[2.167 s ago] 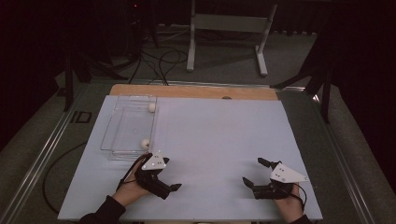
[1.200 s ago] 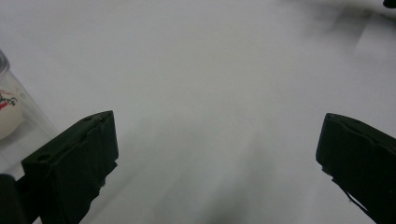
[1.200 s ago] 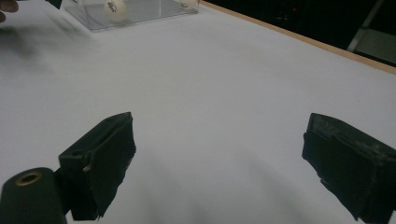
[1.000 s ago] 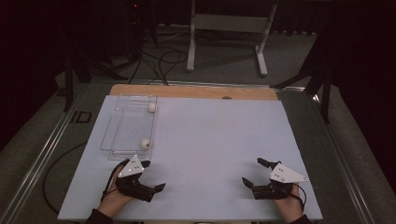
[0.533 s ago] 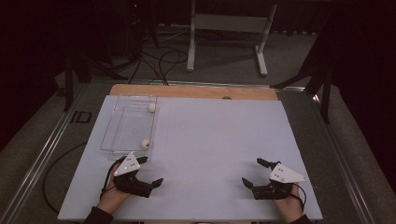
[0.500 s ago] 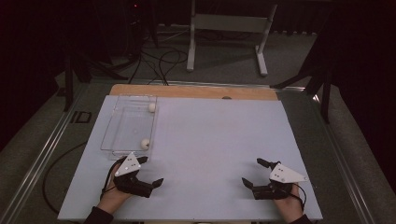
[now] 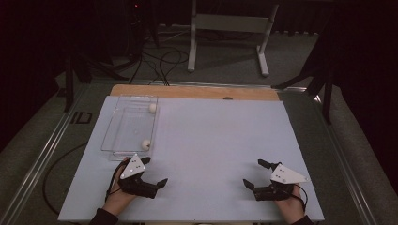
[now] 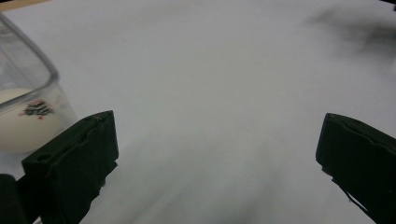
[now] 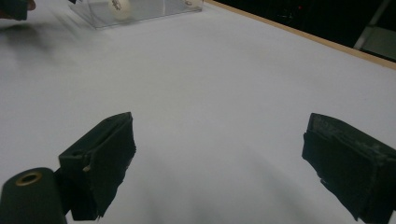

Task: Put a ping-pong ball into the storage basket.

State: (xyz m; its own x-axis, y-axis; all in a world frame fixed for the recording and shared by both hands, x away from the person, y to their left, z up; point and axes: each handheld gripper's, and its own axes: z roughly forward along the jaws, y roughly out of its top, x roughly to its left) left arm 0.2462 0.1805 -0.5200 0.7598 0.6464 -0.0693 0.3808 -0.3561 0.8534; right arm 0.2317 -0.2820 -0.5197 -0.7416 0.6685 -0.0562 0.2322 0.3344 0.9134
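- Left gripper (image 7: 154, 171): held low over the near left part of the table, jaws spread wide apart with nothing between them. In the left gripper view the bare sheet lies between the two black jaws.
- Right gripper (image 7: 253, 174): held low over the near right part of the table, jaws also spread wide and holding nothing. It is well apart from the left gripper.
- Clear tray (image 7: 123, 137): a transparent, shallow rectangular container on the left side of the table. Its near end lies just beyond the left gripper; contact between them cannot be confirmed. In the left gripper view its rounded corner (image 8: 32, 70) sits just beside the left-hand jaw.
- Near ball (image 7: 146, 144): white, inside the tray at its near right corner, the closest item to the left gripper. In the left gripper view it (image 8: 21, 123) shows a small dark printed mark with a red touch; the print is too blurred to read.
- Far ball (image 7: 152, 108): white, inside the tray at its far right corner.
- White sheet (image 7: 220, 136): covers the table top between the grippers and the tray.
- Wooden edge (image 7: 197, 92): a bare strip along the far side of the table.
- Beyond the table: a grey metal stand (image 7: 229, 28) and loose cables (image 7: 159, 61) on the floor.
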